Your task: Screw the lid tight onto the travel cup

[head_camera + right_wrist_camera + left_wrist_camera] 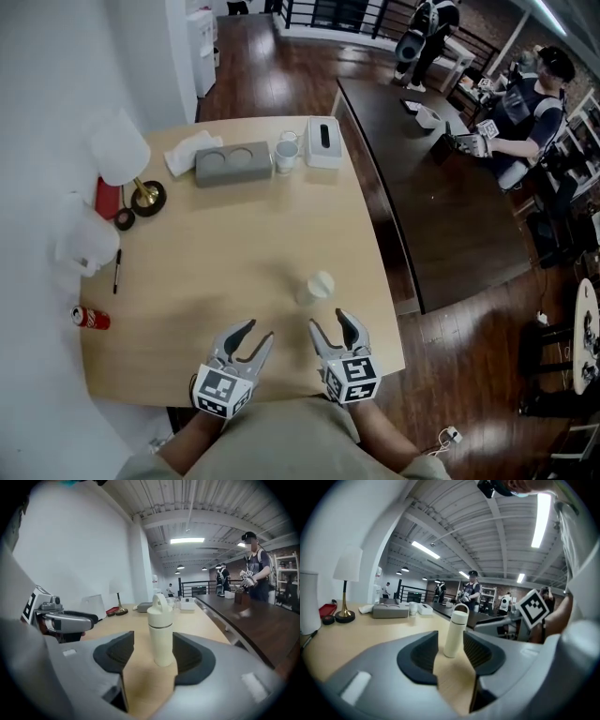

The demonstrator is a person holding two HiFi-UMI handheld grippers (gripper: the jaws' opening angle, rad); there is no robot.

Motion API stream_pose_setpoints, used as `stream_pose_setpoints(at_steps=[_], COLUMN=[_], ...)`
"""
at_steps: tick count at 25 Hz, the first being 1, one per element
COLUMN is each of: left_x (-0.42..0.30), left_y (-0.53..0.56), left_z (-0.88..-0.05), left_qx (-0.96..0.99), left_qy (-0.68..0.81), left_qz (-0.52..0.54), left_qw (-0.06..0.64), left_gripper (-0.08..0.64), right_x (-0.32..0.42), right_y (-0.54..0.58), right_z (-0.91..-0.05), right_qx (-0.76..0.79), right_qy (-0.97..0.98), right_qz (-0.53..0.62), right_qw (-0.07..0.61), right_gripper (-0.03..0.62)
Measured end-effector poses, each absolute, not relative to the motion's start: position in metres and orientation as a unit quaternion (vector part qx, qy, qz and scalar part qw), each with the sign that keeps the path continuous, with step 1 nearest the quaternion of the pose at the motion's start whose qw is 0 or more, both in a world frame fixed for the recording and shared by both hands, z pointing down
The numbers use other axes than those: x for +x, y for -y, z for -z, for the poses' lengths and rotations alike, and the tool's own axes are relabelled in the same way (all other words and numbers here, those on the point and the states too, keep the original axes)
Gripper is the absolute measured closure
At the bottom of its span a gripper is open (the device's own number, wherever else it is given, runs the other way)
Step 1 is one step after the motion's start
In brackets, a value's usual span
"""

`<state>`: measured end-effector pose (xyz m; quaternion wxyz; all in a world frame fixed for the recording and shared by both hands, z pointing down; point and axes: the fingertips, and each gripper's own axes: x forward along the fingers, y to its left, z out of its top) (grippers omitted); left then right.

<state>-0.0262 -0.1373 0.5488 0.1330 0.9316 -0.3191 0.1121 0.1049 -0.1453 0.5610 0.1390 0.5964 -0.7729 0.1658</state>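
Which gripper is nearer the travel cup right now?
Right. The right gripper is just short of the travel cup; the left gripper is farther back and off to its left. Neither touches it.

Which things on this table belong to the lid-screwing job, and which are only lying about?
For the job: travel cup with its lid, left hand-held gripper, right hand-held gripper, both open.
Lying about: lamp, red can, pen, tissue box, mug.

Cream travel cup [315, 289] upright on the wooden table (loop-handled lid [159, 607] on top)
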Motion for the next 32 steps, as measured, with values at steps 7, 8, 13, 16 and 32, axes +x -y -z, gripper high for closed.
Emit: stream_pose_setpoints(at_steps=[7,8,13,16,32], left_x=[-0.001,0.003,0.037,0.059,0.123], left_y=[0.148,0.149,0.156,0.164,0.193], left_z=[-0.584,-0.589,-0.615,-0.621,-0.650], left_qx=[0.925,0.924,0.931,0.938,0.952], left_qy=[0.314,0.311,0.277,0.252,0.194], left_qz=[-0.158,-0.164,-0.191,-0.197,-0.200], left_qw=[0.147,0.148,0.141,0.134,0.128], left_gripper=[0.387,0.382,0.335,0.294,0.213], right_x=[0.102,0.101,0.103,0.106,0.129], right_y=[0.175,0.178,0.183,0.181,0.164], right_z=[-0.581,-0.581,-0.577,-0.574,-0.566], right_qx=[0.564,0.559,0.545,0.540,0.546], right_qy=[0.793,0.796,0.807,0.810,0.800], right_qz=[-0.174,-0.172,-0.169,-0.172,-0.193], right_qw=[0.152,0.153,0.152,0.151,0.159], right_gripper=[0.298,0.298,0.296,0.296,0.296])
